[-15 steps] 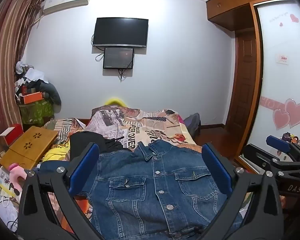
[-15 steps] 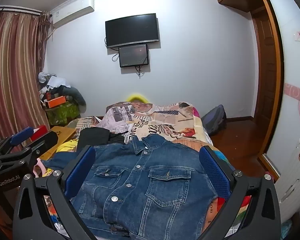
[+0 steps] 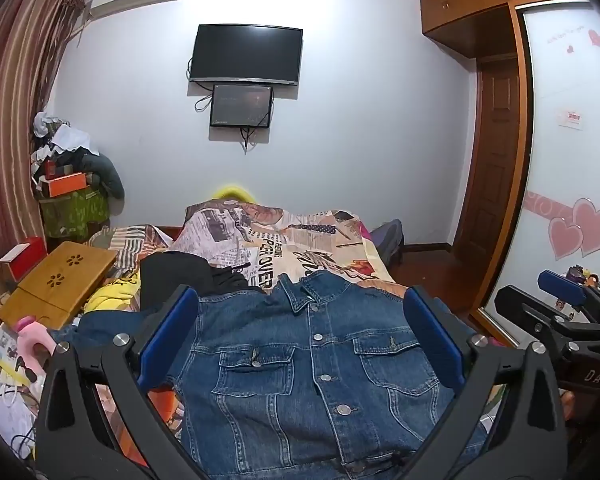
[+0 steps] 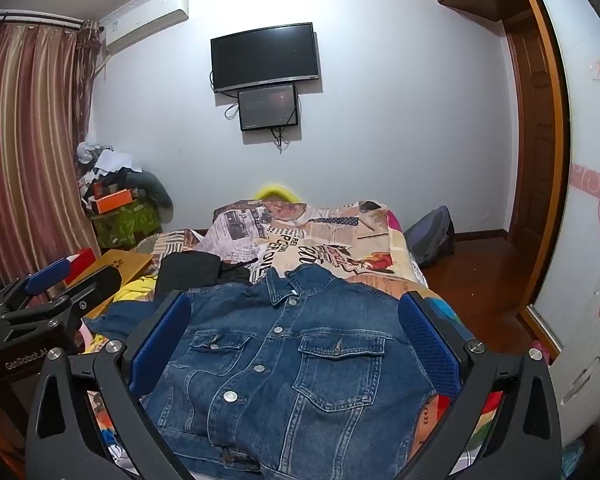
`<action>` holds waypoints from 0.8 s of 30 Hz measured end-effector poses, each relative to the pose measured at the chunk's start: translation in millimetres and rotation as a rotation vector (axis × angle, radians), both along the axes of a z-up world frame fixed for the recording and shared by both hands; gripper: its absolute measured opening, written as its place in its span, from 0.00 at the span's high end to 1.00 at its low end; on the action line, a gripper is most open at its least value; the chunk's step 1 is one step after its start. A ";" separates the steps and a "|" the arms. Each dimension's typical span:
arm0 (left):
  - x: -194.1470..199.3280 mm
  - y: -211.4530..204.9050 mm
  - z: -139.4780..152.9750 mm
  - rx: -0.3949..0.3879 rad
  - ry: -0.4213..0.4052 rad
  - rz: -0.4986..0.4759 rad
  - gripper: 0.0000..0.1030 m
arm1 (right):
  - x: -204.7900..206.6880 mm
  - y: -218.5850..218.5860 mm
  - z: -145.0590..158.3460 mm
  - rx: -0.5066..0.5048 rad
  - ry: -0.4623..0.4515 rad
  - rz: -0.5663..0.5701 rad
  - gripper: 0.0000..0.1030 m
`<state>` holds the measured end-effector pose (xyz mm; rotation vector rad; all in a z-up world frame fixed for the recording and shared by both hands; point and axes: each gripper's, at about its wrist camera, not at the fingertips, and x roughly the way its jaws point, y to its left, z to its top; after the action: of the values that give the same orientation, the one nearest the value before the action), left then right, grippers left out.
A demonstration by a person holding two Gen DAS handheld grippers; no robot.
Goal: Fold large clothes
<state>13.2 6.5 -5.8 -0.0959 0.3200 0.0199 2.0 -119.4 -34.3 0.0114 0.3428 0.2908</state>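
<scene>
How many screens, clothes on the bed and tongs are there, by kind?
Screens on the wall: 2, TV and monitor
Clothes on the bed: 2, denim jacket and black garment
Tongs: 2, left tongs and right tongs, both open
Total: 6

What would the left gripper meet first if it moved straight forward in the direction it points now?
Most likely the denim jacket spread on the bed. The left gripper, jaws wide open and empty, tilts slightly downward over it, so the chest area comes first; exact depth is unclear.
</scene>
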 end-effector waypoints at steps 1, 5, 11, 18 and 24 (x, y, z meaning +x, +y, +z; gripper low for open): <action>0.5 1.4 0.2 -0.001 0.002 0.000 0.00 | 1.1 -0.8 -0.3 0.001 0.002 0.000 0.00; 1.4 3.1 -1.8 -0.002 0.005 0.002 0.00 | 4.7 1.3 -3.1 -0.001 0.005 -0.001 0.00; 1.5 4.1 -4.5 0.000 0.004 0.004 0.00 | 4.6 1.8 -2.7 -0.003 0.006 0.000 0.00; 0.9 3.8 -4.2 0.001 0.006 0.005 0.00 | 4.6 2.2 -3.5 -0.004 0.008 -0.003 0.00; 1.6 3.1 -5.8 0.004 0.007 0.009 0.00 | 5.3 2.5 -4.2 -0.004 0.010 -0.002 0.00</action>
<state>14.8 9.7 -11.6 -0.0928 0.3269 0.0296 7.2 -116.9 -38.5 0.0092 0.3530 0.2883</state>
